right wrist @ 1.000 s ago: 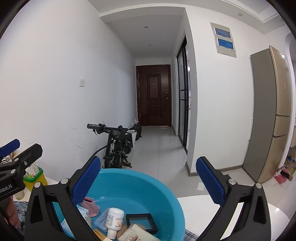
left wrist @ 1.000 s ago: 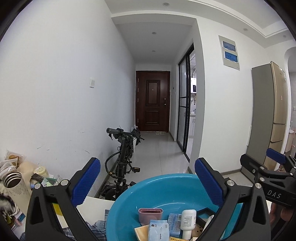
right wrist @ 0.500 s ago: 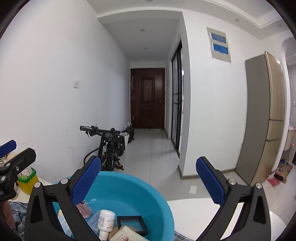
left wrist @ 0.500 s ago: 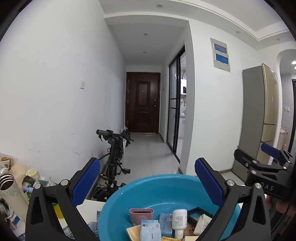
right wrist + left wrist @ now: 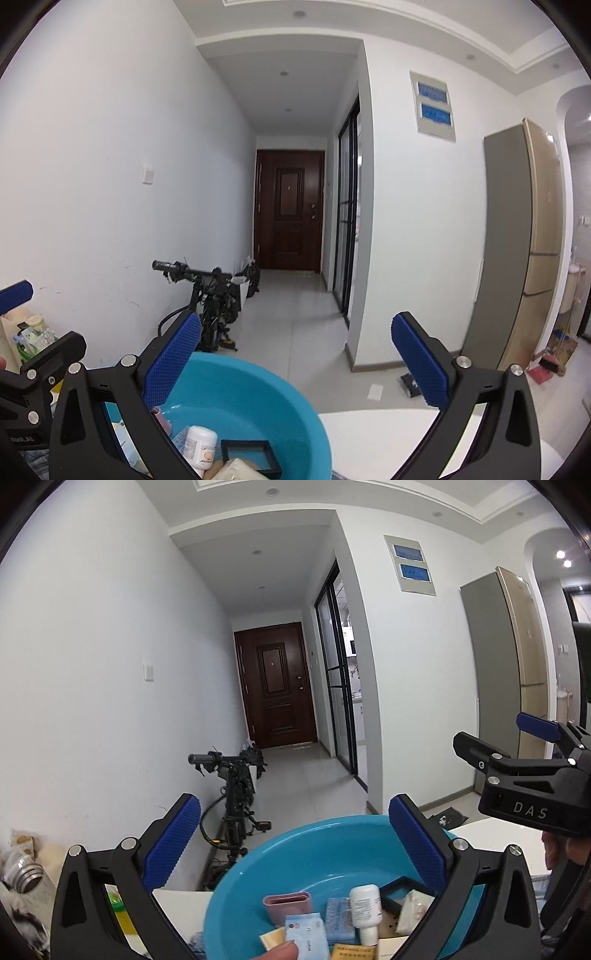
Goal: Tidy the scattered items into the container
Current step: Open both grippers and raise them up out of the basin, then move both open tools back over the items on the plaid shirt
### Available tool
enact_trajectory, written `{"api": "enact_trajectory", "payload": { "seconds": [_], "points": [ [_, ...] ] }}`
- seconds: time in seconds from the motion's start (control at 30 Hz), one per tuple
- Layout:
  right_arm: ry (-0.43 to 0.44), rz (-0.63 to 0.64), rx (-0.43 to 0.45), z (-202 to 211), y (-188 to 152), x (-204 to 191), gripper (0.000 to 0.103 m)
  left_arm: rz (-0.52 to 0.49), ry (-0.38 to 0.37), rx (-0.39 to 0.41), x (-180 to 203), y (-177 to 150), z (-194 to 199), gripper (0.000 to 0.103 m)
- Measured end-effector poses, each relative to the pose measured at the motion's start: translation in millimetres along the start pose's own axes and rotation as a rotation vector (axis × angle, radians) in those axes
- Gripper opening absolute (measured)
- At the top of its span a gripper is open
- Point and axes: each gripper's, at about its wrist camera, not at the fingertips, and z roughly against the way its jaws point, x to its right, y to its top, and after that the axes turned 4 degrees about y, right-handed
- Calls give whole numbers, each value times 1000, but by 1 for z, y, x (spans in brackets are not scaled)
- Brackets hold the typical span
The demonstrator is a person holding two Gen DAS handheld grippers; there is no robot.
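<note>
Both views have tilted upward above the round, glossy blue basin (image 5: 332, 849).

The left gripper (image 5: 293, 843) holds its two black fingers with blue ribbed pads (image 5: 171, 840) spread wide, nothing between them. Below them a round turquoise plastic basin (image 5: 317, 845) sits on the white counter (image 5: 491, 830). Inside the basin lie a dusty-pink rectangular case (image 5: 287, 908), a small white squeeze bottle (image 5: 365, 912), a light-blue tissue packet (image 5: 306, 936) and a black square frame (image 5: 402, 890). The right gripper (image 5: 517, 746) hangs over the counter's right edge, fingers parted. An open steel flask (image 5: 22, 871) stands at the left edge.
</note>
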Motion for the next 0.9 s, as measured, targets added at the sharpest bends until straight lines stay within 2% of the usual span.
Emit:
{"api": "enact_trajectory", "payload": {
  "seconds": [0.27,0.4,0.47,0.6,0.77,0.9],
  "points": [
    [46,-16,0,3,4,1,103,79,-95,-48,-4,2,1,103],
    [56,-13,6,5,4,2,103,50,-38,-6,-1,3,9,103],
    [65,-11,5,5,5,2,103,39,-40,30,0,4,14,103],
    [79,-2,0,7,6,2,103,76,-53,67,-5,7,23,103],
    [82,-1,11,11,8,2,103,71,30,113,-10,12,36,103],
    [103,-43,10,16,8,8,103,145,22,147,-23,13,50,103]
  ]
}}
